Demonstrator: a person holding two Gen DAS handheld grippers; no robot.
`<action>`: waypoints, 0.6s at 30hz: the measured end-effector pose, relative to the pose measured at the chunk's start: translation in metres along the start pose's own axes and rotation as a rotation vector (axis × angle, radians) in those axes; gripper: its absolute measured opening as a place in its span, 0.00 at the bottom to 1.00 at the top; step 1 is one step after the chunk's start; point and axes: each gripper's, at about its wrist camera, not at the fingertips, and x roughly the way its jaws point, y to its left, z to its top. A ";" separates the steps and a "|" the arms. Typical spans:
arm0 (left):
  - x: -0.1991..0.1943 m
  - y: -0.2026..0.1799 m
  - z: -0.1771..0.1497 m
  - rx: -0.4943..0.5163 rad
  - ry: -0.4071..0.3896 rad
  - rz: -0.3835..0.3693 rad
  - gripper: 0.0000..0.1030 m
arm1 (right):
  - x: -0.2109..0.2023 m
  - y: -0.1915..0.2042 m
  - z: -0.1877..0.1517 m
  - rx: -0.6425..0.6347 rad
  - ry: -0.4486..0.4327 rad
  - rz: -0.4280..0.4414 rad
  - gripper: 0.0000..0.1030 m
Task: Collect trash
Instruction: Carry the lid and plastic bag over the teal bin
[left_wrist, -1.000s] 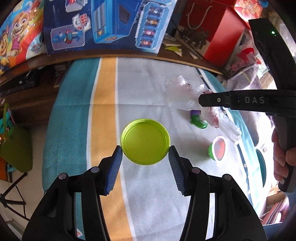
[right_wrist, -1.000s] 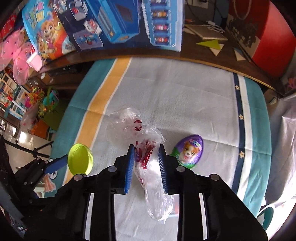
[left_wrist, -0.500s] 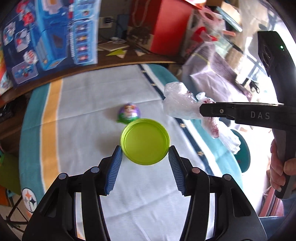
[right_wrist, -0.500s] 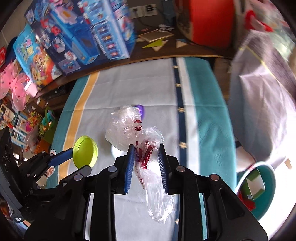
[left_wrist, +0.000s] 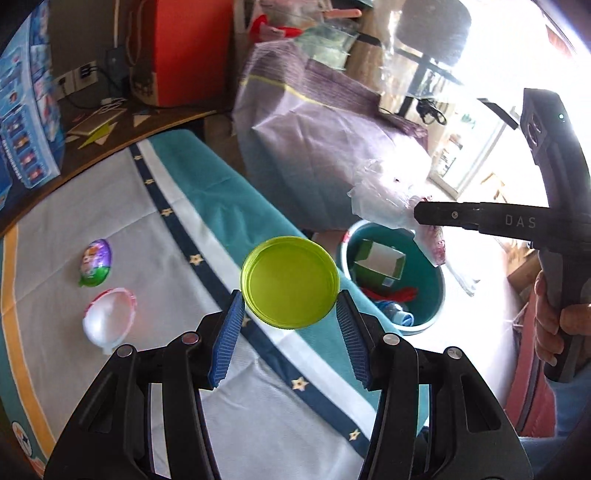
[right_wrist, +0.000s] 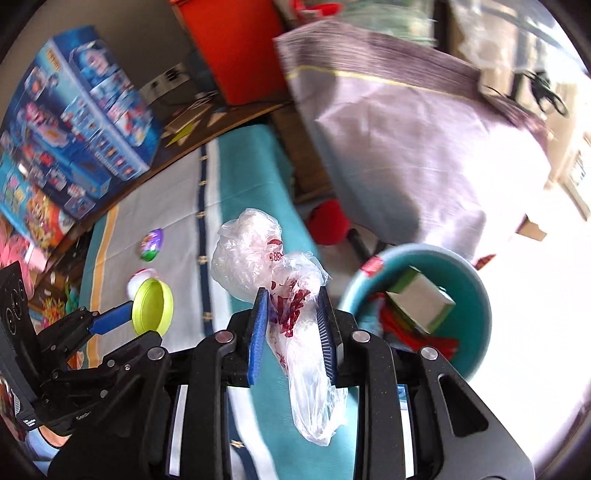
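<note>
On the striped surface we count two pieces: one foil-wrapped egg, one white shell half. Our left tool pinches one green lid; our right tool pinches one plastic bag beside one teal bin.

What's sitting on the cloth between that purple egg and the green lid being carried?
A white, red-rimmed half shell lies between the purple egg and the green lid. The right wrist view shows it best.

Crinkled clear plastic bag; smooth matt plastic lid; woven cloth seen on desk; glossy bin.
</note>
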 end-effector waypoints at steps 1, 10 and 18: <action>0.007 -0.011 0.001 0.020 0.012 -0.012 0.51 | -0.003 -0.014 -0.002 0.023 -0.005 -0.010 0.24; 0.072 -0.090 0.013 0.165 0.122 -0.097 0.51 | 0.001 -0.104 -0.026 0.178 0.021 -0.065 0.25; 0.125 -0.129 0.014 0.231 0.226 -0.131 0.51 | 0.014 -0.131 -0.036 0.247 0.047 -0.062 0.25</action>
